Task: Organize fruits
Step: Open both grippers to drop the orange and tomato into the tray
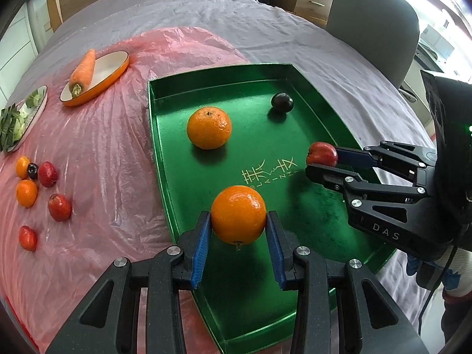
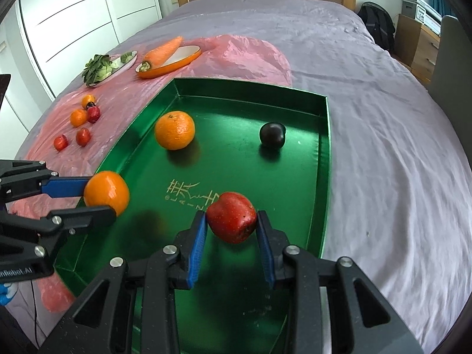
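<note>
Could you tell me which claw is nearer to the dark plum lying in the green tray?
The right claw, holding a red fruit just short of the dark plum. The left claw with its orange is farther away.

Glossy green tray (image 2: pixel 323 153), crinkled plastic sheet (image 1: pixel 97 147)

Bright daylight, sharp centre, fisheye-warped edges.

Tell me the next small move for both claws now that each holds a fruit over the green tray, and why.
Probably lower both and release. The left claw grips an orange and the right claw a red fruit, both hanging above the green tray, shadows beneath them. The floor below looks bare; the resting orange and dark plum lie farther back.
</note>
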### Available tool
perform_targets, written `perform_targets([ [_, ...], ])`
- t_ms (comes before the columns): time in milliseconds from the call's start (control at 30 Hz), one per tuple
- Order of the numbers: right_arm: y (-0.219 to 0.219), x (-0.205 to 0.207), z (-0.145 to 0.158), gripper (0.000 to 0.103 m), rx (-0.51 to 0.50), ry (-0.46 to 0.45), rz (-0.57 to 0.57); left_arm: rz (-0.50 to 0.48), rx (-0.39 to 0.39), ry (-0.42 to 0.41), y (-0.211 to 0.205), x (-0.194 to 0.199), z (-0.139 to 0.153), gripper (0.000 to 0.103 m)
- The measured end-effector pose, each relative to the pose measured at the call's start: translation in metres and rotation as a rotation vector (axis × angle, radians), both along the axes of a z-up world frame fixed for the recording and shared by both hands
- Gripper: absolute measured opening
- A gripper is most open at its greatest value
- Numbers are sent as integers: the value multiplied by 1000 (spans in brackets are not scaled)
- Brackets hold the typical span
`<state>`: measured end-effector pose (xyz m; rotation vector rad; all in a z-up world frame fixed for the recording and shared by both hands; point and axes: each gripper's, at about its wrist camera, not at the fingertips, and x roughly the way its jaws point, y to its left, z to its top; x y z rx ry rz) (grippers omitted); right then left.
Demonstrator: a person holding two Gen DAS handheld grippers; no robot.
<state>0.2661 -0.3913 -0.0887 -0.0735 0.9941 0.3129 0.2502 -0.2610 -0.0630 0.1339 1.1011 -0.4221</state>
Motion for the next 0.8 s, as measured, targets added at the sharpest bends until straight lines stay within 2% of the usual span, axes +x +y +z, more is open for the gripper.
perform_targets([
  [267, -3, 6, -12, 55, 0, 24, -29, 1, 13, 15, -4, 5, -14, 33],
  [567, -2, 8, -12, 56, -2, 24, -44, 10, 14, 6, -6, 8, -14, 33],
  [633, -2, 8, -13, 66, -7, 33, -43, 10, 19, 5, -6, 7, -13, 33],
  [667, -2, 8, -14, 80, -17, 36, -48, 8, 22, 7, -7, 7, -14, 34],
  [700, -2, 8, -15, 85, -18, 38, -50, 5, 26, 12, -8, 8, -14, 36],
  [800, -4, 7, -15, 86, -8, 43, -62, 10, 33, 10, -6, 8, -14, 41],
])
